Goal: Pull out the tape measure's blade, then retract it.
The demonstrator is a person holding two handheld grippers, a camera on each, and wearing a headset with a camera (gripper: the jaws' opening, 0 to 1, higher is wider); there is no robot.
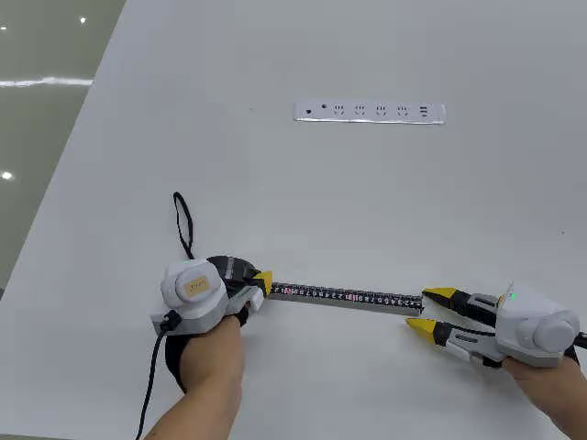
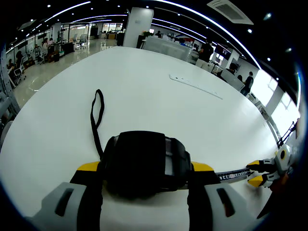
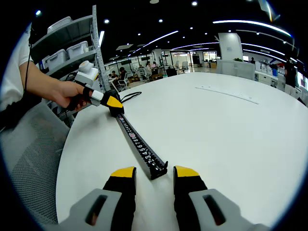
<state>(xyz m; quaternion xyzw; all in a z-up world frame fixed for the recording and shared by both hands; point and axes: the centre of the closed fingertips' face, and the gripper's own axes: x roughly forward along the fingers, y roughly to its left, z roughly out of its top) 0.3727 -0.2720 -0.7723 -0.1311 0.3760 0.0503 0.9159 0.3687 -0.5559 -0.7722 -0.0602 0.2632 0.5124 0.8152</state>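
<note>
– Left gripper [image 1: 246, 278] [image 2: 144, 167] first: what do you read on it?
– I see its jaws clamped on the black case of the tape measure [image 1: 234, 269] [image 2: 144, 154], one yellow tip on each flank in the left gripper view. The case rests on the white table [image 1: 367, 202], right between those tips.
– And the blade?
– I see the blade [image 1: 344, 296] [image 3: 139, 144] drawn out and lying flat on the table, dark with pale numerals. It runs from the left gripper's tips straight across to the right gripper [image 1: 429, 310] [image 3: 154, 172]. In the left gripper view it leaves the case on the right side of the jaws.
– Does the right one hold the end?
– Its jaws stand apart. In the right gripper view the blade's hooked end lies in the gap between the two yellow tips, about level with them. I cannot tell whether it touches either tip.
– Anything else near the case?
– A black strap [image 1: 183, 220] [image 2: 96, 115] trails from the case and loops out on the table ahead of the left gripper. A white power strip [image 1: 369, 112] [image 2: 195, 86] lies flat well beyond both grippers, apart from everything else
</note>
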